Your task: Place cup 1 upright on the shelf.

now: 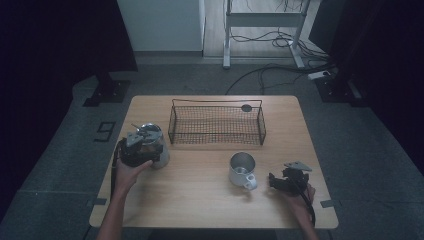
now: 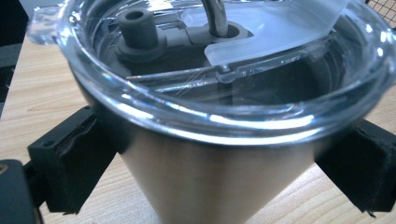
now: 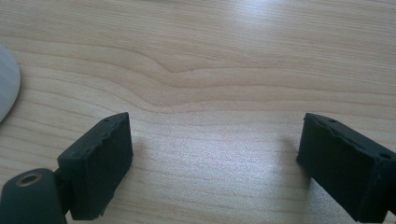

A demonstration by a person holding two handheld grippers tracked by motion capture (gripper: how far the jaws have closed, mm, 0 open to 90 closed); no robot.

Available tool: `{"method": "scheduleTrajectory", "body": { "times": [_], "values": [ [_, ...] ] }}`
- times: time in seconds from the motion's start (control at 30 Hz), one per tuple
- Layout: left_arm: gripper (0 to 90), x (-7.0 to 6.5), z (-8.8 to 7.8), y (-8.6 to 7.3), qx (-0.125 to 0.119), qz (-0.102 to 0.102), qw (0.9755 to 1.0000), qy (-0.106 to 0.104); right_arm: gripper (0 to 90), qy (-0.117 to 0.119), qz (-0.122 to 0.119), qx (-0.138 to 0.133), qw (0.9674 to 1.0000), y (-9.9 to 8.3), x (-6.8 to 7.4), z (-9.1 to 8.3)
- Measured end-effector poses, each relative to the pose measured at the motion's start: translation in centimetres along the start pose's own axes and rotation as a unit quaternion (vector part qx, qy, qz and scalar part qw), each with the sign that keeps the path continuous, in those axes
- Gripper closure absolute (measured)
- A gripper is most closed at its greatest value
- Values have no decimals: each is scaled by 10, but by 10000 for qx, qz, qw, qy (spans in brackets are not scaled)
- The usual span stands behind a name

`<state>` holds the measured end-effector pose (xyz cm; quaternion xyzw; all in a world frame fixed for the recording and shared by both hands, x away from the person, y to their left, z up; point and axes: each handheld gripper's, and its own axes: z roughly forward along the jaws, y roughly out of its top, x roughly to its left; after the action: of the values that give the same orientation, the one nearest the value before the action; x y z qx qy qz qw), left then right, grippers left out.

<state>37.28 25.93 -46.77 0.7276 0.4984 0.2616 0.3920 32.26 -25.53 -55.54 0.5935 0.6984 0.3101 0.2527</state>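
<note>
High view: one steel tumbler (image 1: 152, 145) with a clear lid standing upright near the table's (image 1: 200, 205) left edge, just in front of the left end of the one wire basket (image 1: 216, 125). Left gripper (image 1: 136, 150) wrapped round the tumbler from the near side, left hand (image 1: 131, 172) behind it. One metal mug (image 1: 242, 169) upright near the middle right, its handle turned toward the near right. Right gripper (image 1: 280, 181) resting low just to the right of that mug, apart from it, pointing toward it. Count so far: one tumbler, one mug, one basket, two grippers. Basket lying with its long axis across the table, straight beyond the tumbler, so much nearer the left hand than the right.

Left gripper view: tumbler body (image 2: 205, 177) squarely between the two black pads, one pad (image 2: 70, 158) against its left side, the other against its right. Jaws closed on the tapered steel wall below the clear lid (image 2: 224, 60). Long axis upright, rim tipped toward the camera. A corner of basket mesh at the top right, just past the rim.

Right gripper view: both pads, the left one (image 3: 100, 163) among them, standing well apart over bare wood, nothing between them. Partly open, empty. A pale curved edge (image 3: 7, 88) at the far left, probably the mug, off to the side of the jaws and untouched.

Likely next: lifting the tumbler forward into the basket, judged from the grip alone.
</note>
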Motion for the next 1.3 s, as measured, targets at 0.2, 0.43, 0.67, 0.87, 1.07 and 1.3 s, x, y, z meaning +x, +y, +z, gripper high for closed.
{"method": "scheduleTrajectory", "body": {
  "times": [0.2,0.43,0.67,0.87,1.07,1.3],
  "values": [
    [28,1,5,2,-8,-17,10000,-24,96,0,0,0,10000,0,0,0],
    [22,0,12,5,41,-66,10000,15,96,-1,0,0,10000,0,0,0],
    [39,-3,14,6,120,-26,9998,136,96,-1,-1,-1,10000,0,0,0],
    [41,-3,14,6,109,-39,9998,148,96,-1,-1,-1,10000,0,0,0],
    [42,-7,12,5,75,58,9998,151,96,-1,0,0,10000,0,0,0],
    [42,-9,-1,11,-144,-36,9999,7,96,-1,0,0,10000,0,0,0]
  ]
}}
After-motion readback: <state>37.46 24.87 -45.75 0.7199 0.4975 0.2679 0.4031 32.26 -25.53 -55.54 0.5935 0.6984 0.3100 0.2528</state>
